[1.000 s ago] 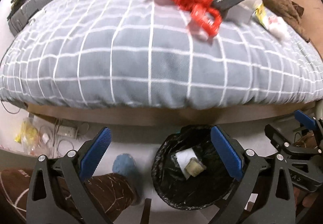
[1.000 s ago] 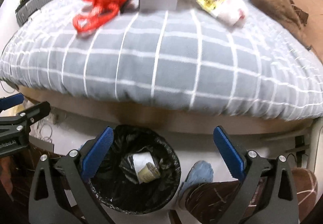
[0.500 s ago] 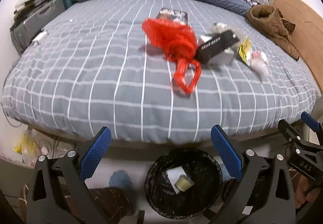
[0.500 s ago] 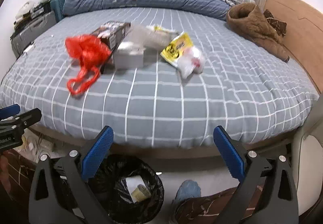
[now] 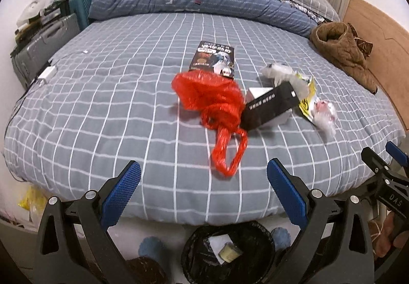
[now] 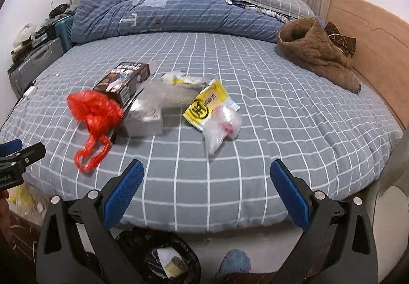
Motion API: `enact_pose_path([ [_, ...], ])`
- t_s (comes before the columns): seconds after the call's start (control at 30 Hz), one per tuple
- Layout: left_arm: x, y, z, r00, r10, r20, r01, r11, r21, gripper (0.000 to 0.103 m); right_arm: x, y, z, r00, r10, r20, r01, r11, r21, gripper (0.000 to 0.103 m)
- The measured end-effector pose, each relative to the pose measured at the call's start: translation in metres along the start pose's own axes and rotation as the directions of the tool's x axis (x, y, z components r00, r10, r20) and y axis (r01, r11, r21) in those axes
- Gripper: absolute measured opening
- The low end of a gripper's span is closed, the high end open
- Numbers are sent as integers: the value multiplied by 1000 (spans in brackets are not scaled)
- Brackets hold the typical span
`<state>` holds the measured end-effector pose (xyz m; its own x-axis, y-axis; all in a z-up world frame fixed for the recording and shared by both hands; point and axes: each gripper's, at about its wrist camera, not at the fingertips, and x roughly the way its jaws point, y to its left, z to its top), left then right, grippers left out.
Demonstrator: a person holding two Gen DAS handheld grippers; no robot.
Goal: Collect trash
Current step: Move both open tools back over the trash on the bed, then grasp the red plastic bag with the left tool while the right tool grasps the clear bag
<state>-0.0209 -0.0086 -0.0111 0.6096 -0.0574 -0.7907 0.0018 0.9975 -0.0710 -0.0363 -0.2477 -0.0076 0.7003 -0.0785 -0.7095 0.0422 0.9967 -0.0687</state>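
Note:
Trash lies mid-bed: a red plastic bag [image 5: 214,105] [image 6: 93,115], a black printed box [image 5: 214,58] [image 6: 121,80], a white and black box [image 5: 268,105] [image 6: 145,121], a yellow snack wrapper [image 6: 205,106] [image 5: 306,102] and clear plastic bags [image 6: 221,128] [image 5: 324,117]. A black-lined trash bin [image 5: 227,250] [image 6: 163,258] stands on the floor below the bed edge, holding some scraps. My left gripper [image 5: 203,194] is open and empty above the bed's near edge. My right gripper [image 6: 207,194] is open and empty, to its right.
The bed [image 6: 281,110] has a grey checked cover, a blue duvet [image 6: 166,12] at the back and a brown jacket [image 6: 317,53] at the right. A suitcase [image 5: 43,43] and clutter stand at the left. A wooden headboard [image 6: 378,58] is at the right.
Both grippers have risen from floor level near the bin to above the bed edge, so the bed top and its trash now show fully. Both stay open.

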Motion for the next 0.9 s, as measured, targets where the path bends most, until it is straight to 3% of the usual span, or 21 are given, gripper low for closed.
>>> enact_pose_path([
  [0.5,82,-12,63,999,9,-45,-9,1000,10,97,84,-16,58,999,-29,-15,29,1000,6,95],
  [0.67,112,-17,76,998,-5,-66,6,1000,7,97,117,-28,60,999,-29,-36,31,999,29,95],
  [0.9,141,-22,76,995,0,-100,0,1000,3,96,154,-40,51,995,9,-103,-1,997,71,83],
])
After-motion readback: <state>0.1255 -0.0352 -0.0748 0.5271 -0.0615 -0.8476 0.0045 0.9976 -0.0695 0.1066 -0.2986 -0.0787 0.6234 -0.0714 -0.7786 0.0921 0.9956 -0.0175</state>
